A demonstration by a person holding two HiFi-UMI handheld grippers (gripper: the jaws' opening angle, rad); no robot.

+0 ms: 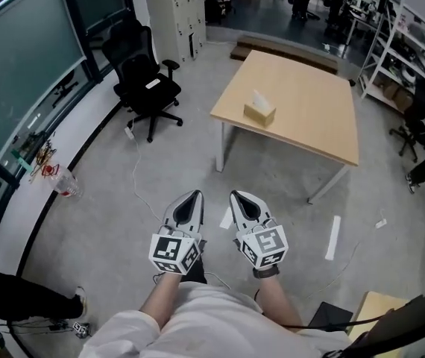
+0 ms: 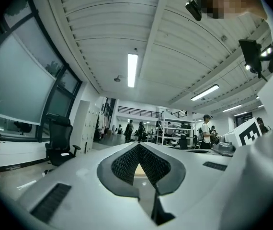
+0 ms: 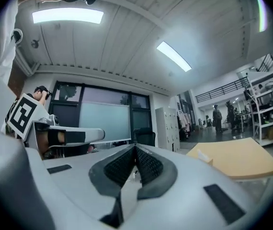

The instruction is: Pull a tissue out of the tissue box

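A tan tissue box [image 1: 259,112] with a white tissue sticking up stands on a light wooden table [image 1: 309,118], well ahead of both grippers. My left gripper [image 1: 194,194] and right gripper [image 1: 236,194] are held side by side over the grey floor, pointing level toward the table. Both are shut with nothing between their jaws. The left gripper view shows its tips [image 2: 139,145] meeting, with the right gripper's marker cube [image 2: 249,132] at the right edge. In the right gripper view its tips [image 3: 135,148] are together, and the box [image 3: 204,156] and table [image 3: 244,161] lie off to the right.
A black office chair [image 1: 149,80] stands left of the table by a glass wall. A plastic cup [image 1: 67,185] and a white cable [image 1: 139,177] lie on the floor. Metal shelves [image 1: 399,58] and more chairs are at the right. People stand far back.
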